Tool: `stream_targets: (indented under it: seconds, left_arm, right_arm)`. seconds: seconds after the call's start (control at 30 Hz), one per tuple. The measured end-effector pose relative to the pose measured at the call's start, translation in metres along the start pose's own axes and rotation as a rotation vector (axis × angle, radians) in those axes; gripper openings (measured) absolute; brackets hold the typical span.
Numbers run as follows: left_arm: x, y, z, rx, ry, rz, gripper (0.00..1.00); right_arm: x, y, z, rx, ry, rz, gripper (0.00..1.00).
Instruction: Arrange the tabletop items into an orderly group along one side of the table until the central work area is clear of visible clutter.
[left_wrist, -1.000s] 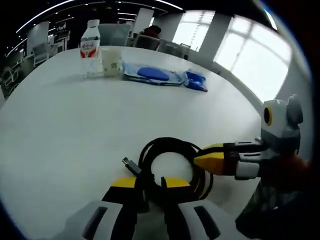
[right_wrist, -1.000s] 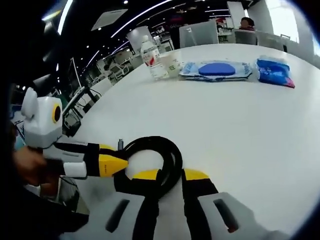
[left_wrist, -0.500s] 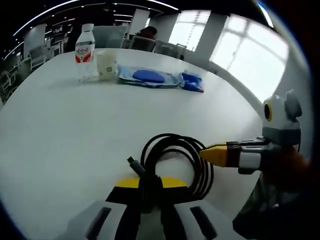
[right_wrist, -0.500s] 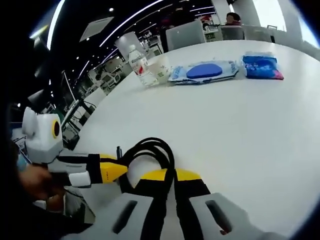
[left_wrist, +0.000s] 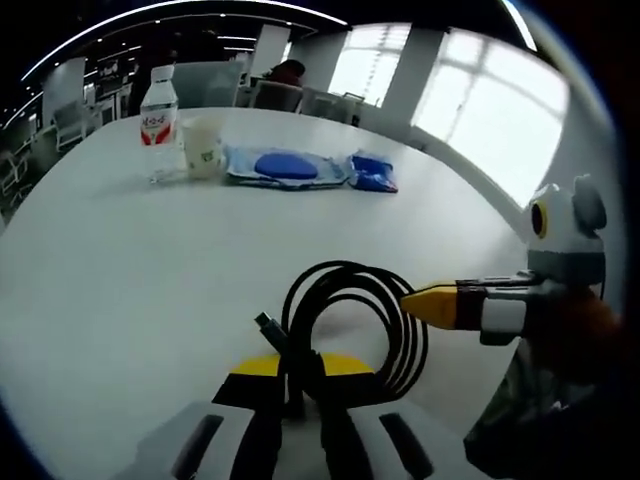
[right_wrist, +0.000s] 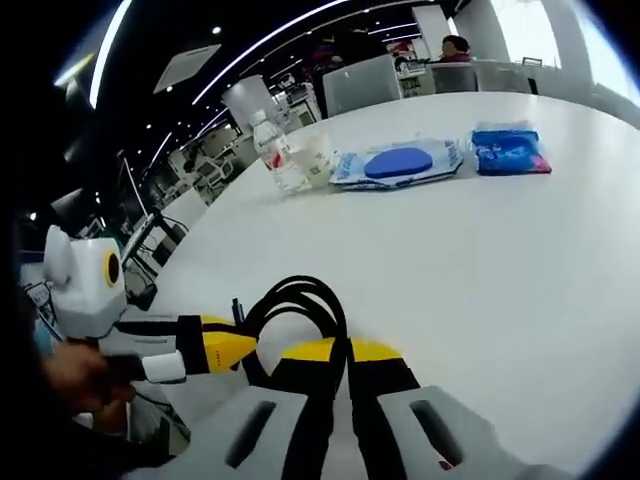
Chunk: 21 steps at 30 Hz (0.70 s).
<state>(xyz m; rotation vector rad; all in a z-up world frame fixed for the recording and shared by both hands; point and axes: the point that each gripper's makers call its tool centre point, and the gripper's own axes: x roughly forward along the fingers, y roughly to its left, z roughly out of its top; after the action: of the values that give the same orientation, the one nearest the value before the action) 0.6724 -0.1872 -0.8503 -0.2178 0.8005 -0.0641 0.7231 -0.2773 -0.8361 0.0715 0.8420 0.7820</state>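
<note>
A white tabletop (left_wrist: 120, 290) carries five items. Four sit in a row along its far edge: one clear pouch (left_wrist: 285, 167) with a blue oval inside, one water bottle (left_wrist: 157, 122) at the row's left end, one small blue packet (left_wrist: 372, 172) at the right end, and one paper cup (left_wrist: 203, 148) just beside the bottle. One coiled black cable (left_wrist: 355, 325) lies at the near edge. The left gripper (left_wrist: 296, 366) is closed on the cable's near loop. In its own view, the right gripper (right_wrist: 335, 353) is likewise clamped on the cable (right_wrist: 300, 310).
</note>
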Motion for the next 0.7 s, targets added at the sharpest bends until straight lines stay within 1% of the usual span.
stream_targets:
  seconds: [0.13,0.2,0.3,0.4,0.5,0.63,0.7]
  left_arm:
    - [-0.001,-0.001,0.006,-0.003,-0.011,0.000,0.08]
    - [-0.003,-0.003,0.012,-0.001,-0.019,0.000,0.08]
    - [-0.001,-0.003,0.017,0.004,-0.034,0.001,0.08]
    - [-0.001,-0.005,0.026,0.007,-0.045,-0.002,0.08]
    - [0.003,-0.012,0.037,0.019,-0.053,-0.008,0.08]
    - [0.011,-0.012,0.044,0.027,-0.056,-0.013,0.08]
    - [0.014,-0.019,0.051,0.032,-0.059,-0.021,0.08]
  right_arm:
    - [-0.003,0.000,0.007,0.001,-0.014,-0.006,0.00]
    - [-0.004,-0.002,0.011,-0.002,-0.022,-0.009,0.00]
    - [-0.005,-0.004,0.018,-0.001,-0.036,-0.013,0.00]
    - [-0.009,-0.006,0.027,0.005,-0.052,-0.019,0.00]
    - [-0.010,-0.012,0.034,0.012,-0.067,-0.028,0.00]
    - [-0.009,-0.020,0.041,0.007,-0.078,-0.036,0.00]
    - [-0.011,-0.024,0.046,0.005,-0.089,-0.044,0.00]
